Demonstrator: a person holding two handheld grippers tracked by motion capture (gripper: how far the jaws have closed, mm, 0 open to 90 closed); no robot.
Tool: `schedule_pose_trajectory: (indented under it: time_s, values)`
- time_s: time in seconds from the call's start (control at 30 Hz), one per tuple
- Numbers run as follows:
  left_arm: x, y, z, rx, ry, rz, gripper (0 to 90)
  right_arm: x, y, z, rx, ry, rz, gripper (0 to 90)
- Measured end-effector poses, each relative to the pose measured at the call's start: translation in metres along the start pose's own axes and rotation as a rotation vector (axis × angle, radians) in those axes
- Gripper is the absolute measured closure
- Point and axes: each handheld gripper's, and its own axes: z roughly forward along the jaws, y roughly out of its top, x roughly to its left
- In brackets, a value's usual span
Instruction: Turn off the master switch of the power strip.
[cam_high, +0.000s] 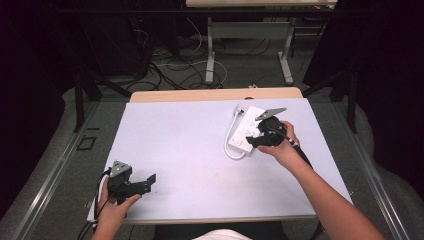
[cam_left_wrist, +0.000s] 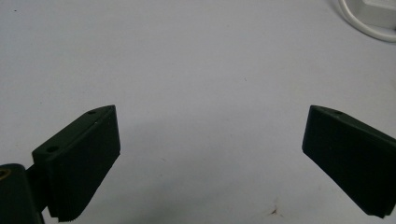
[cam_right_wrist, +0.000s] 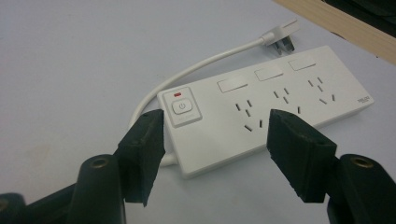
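Strip (cam_right_wrist: 261, 112) at 2 o'clock on table (cam_high: 190, 150) | right gripper (cam_right_wrist: 215, 135) jaws apart, apparently just above switch end | left gripper (cam_left_wrist: 210, 154) at 8 o'clock, jaws apart, empty

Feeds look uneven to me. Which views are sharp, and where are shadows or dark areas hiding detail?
High view: soft and low in detail, dark surroundings, the table evenly lit. Left gripper view: the left claw is nearly black, with a faint shadow beneath. Right gripper view: sharpest, the power strip with its sockets and switch clearly legible, the right claw dark.

Glossy white plastic power strip (cam_right_wrist: 261, 116), matt tabletop (cam_high: 180, 145)
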Motion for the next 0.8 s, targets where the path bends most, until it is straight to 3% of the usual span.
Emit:
schedule_pose_trajectory:
  time_s: [0.2, 0.8]
  values:
    - [0.0, 0.0, 0.0, 0.002, -0.001, 0.001, 4.3, -0.001, 0.002, 0.005, 0.002, -0.013, -0.001, 38.1]
    - [0.001, 0.0, 0.0, 0.004, -0.003, 0.002, 4.6, 0.002, 0.006, 0.022, 0.018, 0.011, 0.021, 43.8]
